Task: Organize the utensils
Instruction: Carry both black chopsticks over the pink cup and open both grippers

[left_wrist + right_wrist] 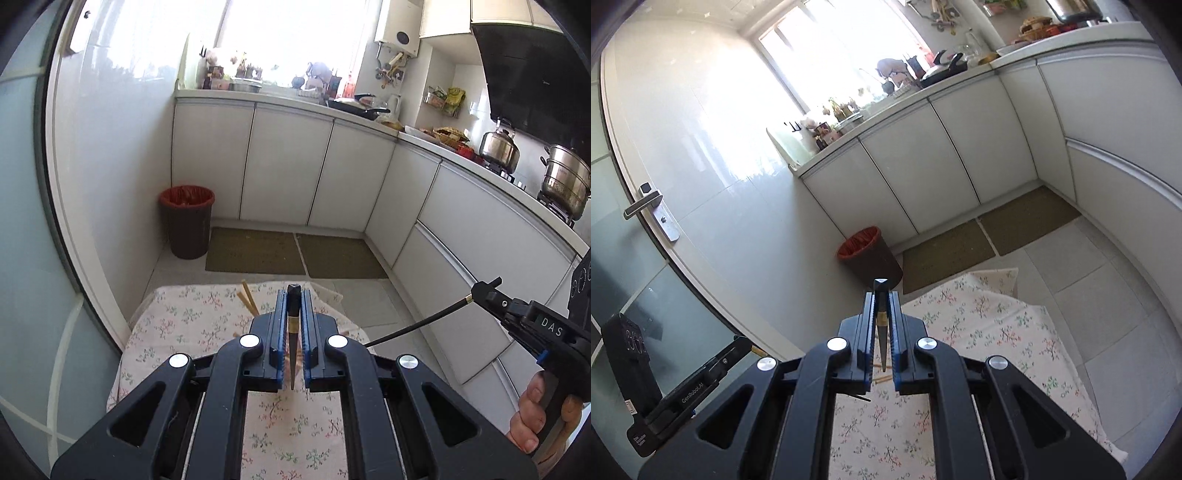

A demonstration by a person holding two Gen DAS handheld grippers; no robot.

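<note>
In the left wrist view my left gripper (294, 295) is shut on a dark chopstick (292, 332) with a gold band, which stands upright between the blue pads. It hangs above the table's floral cloth (184, 321), where light wooden chopsticks (248, 299) lie. At the right edge a hand (535, 417) holds my right gripper (493, 286), shut on a second dark chopstick (417, 325) that slants down to the left. The right wrist view shows that gripper (882, 297) clamped on its chopstick (882, 332), with the left gripper (742, 345) at the lower left.
A brown bin with a red liner (187, 221) stands on the floor by the wall. Two brown mats (258, 251) lie before white cabinets (288, 166). Steel pots (565, 181) sit on the stove at the right. A glass door with a lever handle (646, 205) is on the left.
</note>
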